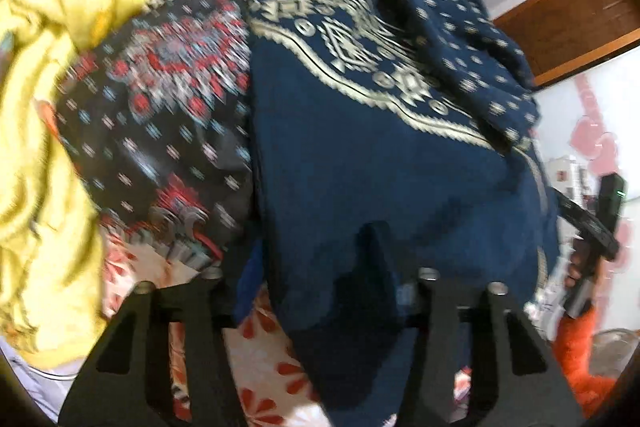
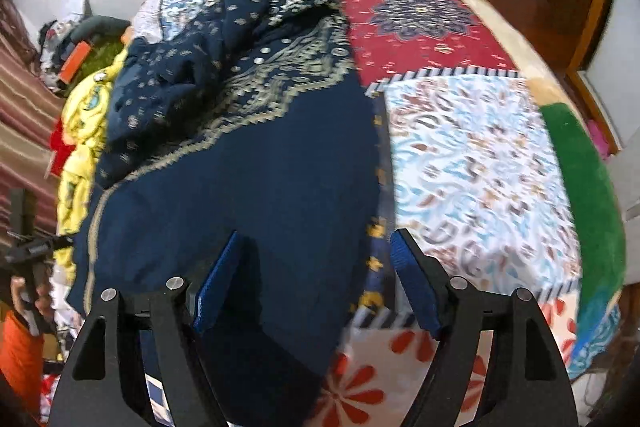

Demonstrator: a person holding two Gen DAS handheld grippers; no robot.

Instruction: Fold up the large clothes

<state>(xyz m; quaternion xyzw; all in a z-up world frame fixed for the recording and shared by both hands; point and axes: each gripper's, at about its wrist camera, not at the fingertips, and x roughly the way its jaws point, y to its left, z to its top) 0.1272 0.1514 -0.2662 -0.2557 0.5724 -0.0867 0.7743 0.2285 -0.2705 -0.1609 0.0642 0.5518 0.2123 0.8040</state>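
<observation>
A large navy garment with cream geometric print lies spread on a patchwork bedspread; it also shows in the right wrist view, bunched at its far end. My left gripper is at its near hem; the navy cloth drapes over the fingers and hides the tips, so its state is unclear. My right gripper is open, its blue-padded fingers standing wide over the garment's near right edge, holding nothing.
A yellow garment is piled left of the navy one and shows in the right wrist view. The patchwork bedspread extends right. A wooden bed frame and a wall lie beyond. The other hand-held gripper shows at right.
</observation>
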